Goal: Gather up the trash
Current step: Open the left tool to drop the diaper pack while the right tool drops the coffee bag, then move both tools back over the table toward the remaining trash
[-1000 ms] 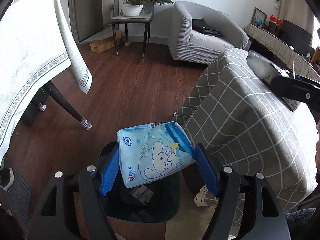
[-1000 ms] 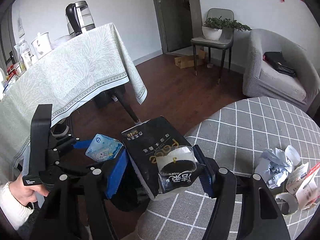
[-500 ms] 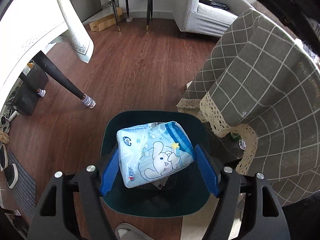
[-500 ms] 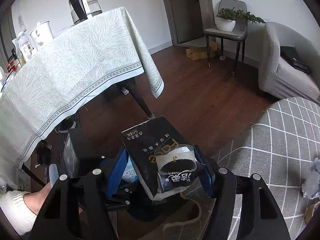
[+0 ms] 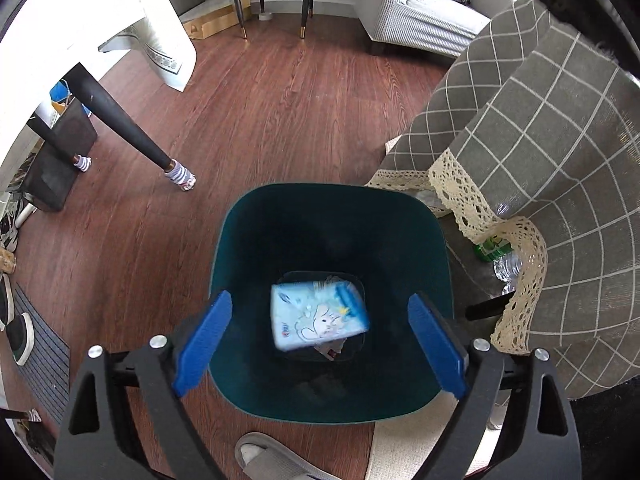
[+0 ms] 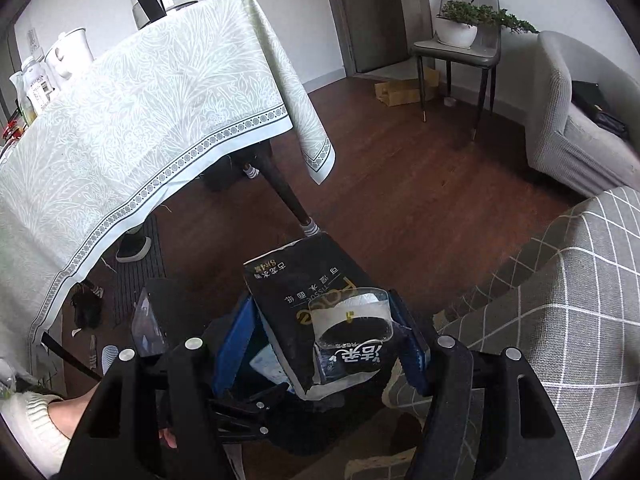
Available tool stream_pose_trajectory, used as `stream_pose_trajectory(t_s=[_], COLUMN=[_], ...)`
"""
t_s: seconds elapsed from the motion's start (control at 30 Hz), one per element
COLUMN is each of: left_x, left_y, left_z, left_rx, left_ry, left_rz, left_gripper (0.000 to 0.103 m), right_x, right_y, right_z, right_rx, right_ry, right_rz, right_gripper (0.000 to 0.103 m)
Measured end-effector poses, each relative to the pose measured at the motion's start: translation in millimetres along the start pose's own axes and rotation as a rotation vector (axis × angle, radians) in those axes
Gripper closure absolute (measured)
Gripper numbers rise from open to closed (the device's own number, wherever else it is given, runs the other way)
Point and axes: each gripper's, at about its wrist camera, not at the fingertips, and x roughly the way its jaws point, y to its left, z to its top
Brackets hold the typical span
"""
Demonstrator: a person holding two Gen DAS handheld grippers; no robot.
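Across the right side of the left wrist frame hangs the grey checked cloth of the desk, its lace hem falling to the wooden floor. Below centre sits the dark green bin, mouth up, directly under my left gripper. Its blue fingers are spread wide and released, with nothing between them. Blurred in the middle of the bin's well is the light blue tissue packet; I cannot tell whether it is falling or has landed, but it is inside the rim, so I judge this drop done.

Low in the centre of the right wrist frame, my right gripper is clenched on the black tissue pack, fingers pressing both its sides, torn end toward the camera. The bin is hidden beneath it, so I cannot tell how they line up. Next, I reckon, that pack needs carrying over the bin's mouth and releasing once it is clear of the rim.
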Motion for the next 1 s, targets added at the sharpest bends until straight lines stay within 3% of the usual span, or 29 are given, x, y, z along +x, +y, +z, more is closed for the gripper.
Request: stream_pose_trajectory(t_s=[0.23,0.47,0.57,0.63,1.0], left_x=[-22,-59,-77,-88,-143], left_y=[14,35,41,44,43], left_z=[-4,2,5,7,24], left_rx=[0.004,-0.034,-0.049,-0.057,-0.089], left_ry=[-0.055,-0.133,-0.173,-0.195,-0.335], left_rz=[0.021,0.02,0.008,-0.005,-0.044], left_gripper=[0.012,0.026,0.031,0.038,0.051], right_x=[23,48,64,73,106], right_y=[7,14,17,18,26], right_z=[-2,-6,-11,-15,-34], right_rx=[0.011,-0.004,-0.014,-0.017,-0.05], right_ry=[0.034,0.081,0.123,0.146,0.254], right_rz=[0.006,-0.022,-0.024,-0.027,-0.032], right_gripper=[0.037,0.037,0.049,0.049,0.053])
